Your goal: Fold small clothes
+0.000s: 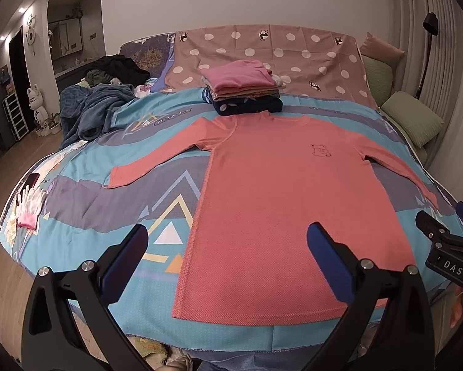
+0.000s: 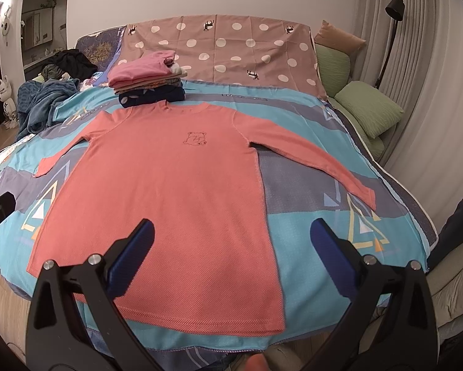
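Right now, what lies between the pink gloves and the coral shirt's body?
In the left wrist view: the shirt's sleeve and patterned bedspread, between gloves and coral shirt.

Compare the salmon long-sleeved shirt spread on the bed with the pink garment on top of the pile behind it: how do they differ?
The salmon shirt lies unfolded and flat, both sleeves spread out; the pink garment is folded into a compact rectangle. The salmon shirt rests directly on the bedspread; the pink garment tops a stack of folded clothes. The salmon shirt shows a small bear outline on its chest; the pink garment shows no print. Both are plain, warm-coloured tops.
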Tool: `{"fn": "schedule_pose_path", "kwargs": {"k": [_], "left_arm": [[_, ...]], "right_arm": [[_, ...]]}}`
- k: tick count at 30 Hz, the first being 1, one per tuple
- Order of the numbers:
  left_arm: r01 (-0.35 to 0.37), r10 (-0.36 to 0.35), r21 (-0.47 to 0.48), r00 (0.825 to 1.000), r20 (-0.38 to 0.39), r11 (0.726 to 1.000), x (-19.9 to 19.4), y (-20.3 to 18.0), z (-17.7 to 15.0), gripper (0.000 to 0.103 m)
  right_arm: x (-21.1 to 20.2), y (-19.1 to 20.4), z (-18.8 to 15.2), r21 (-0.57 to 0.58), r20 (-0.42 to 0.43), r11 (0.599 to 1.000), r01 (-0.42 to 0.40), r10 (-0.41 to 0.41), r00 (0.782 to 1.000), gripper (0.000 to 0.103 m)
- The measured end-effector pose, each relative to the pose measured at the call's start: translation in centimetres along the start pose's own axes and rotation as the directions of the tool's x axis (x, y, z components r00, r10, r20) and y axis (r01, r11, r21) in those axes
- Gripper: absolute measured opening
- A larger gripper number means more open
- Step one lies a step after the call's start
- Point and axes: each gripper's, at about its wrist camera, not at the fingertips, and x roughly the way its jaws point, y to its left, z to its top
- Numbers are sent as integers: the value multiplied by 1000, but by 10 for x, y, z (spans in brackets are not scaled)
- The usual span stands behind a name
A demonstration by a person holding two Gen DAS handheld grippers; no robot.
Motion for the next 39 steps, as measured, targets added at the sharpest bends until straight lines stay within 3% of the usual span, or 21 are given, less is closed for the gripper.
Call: {"fn": "schedule_pose_path", "kwargs": {"k": [17, 25, 33, 39], "left_arm": [[2, -2, 6, 1000, 0, 1000, 1, -1, 1, 102], [4, -4, 53, 1000, 1, 999, 9, -18, 12, 102], [32, -30, 194, 999, -13, 980, 35, -66, 38, 102], [126, -122, 385, 992, -34, 914, 72, -130, 62, 102]], "right_arm": [[1, 0, -2, 1, 0, 1000, -1, 1, 1000, 101], [10, -19, 2, 44, -8, 999, 3, -2, 1000, 101], [40, -83, 9, 196, -48, 981, 7, 3, 999, 101], [78, -180, 0, 437, -122, 898, 53, 1, 993, 101]]}}
